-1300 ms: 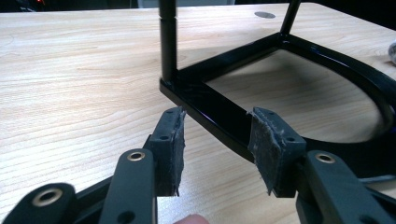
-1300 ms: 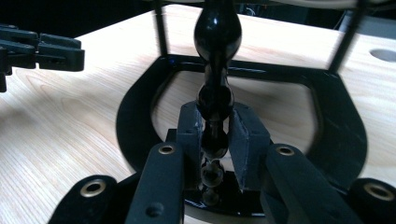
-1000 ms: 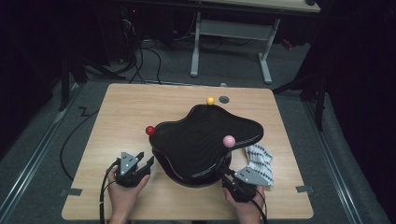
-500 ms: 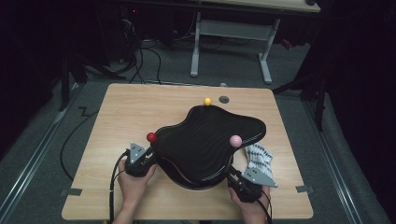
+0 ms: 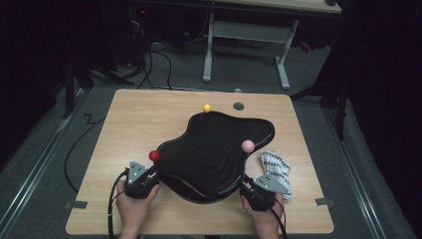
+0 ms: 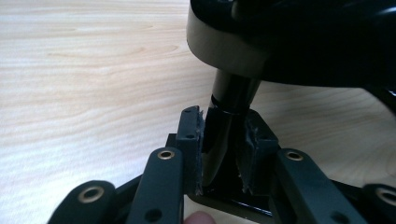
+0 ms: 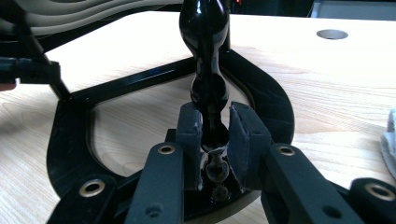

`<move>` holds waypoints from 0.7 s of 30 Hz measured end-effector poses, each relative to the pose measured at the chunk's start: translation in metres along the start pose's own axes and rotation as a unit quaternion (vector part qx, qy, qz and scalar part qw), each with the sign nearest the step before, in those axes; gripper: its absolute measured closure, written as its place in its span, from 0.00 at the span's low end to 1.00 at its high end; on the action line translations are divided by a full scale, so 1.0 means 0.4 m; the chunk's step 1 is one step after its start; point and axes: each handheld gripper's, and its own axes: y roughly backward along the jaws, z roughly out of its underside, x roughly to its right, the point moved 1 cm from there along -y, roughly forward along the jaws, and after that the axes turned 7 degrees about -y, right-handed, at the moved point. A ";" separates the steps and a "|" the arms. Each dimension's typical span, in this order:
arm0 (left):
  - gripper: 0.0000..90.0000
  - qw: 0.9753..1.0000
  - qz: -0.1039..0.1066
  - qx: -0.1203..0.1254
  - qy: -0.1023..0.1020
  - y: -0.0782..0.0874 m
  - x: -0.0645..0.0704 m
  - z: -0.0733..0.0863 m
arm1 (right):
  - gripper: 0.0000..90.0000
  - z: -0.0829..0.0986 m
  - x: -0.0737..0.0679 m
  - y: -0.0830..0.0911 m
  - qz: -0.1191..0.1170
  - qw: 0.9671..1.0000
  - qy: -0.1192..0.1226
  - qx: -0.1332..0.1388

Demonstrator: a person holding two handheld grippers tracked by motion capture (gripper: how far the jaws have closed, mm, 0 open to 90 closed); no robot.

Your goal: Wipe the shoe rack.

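From the high view, the black wavy tray (image 5: 216,149) sits mid-desk (image 5: 129,119), its long axis running from the near left corner to the far right. The left claw (image 5: 147,174) is at the tray's near-left edge below the red ball (image 5: 155,156); the right claw (image 5: 247,185) is at its near-right edge below the pink ball (image 5: 248,146), with a folded cloth (image 5: 276,167) just right of the tray.

In the left gripper view, the left claw (image 6: 223,158) is clenched on a black leg (image 6: 229,112) under the tray, straight ahead.

In the right gripper view, the right claw (image 7: 215,144) grips a bulbous black post (image 7: 205,60) rising from the base frame (image 7: 74,140). Both hands are equally near, so a level two-handed lift looks likely.
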 end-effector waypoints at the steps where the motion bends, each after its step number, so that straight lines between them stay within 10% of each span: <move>1: 0.80 1.000 -0.003 0.002 -0.003 0.005 0.000 0.002 | 0.83 -0.001 -0.001 -0.002 -0.001 1.000 0.000 -0.001; 12: 0.80 1.000 -0.014 0.001 0.016 0.025 0.005 0.014 | 0.53 -0.035 0.089 0.093 -0.022 0.999 0.022 0.014; 16: 0.80 1.000 -0.011 0.000 0.013 0.026 0.004 0.014 | 0.55 -0.046 0.174 0.121 0.046 0.999 -0.002 0.004; 21: 0.80 1.000 -0.011 0.002 0.015 0.026 0.004 0.016 | 0.56 -0.016 0.268 0.084 0.145 0.988 -0.053 -0.032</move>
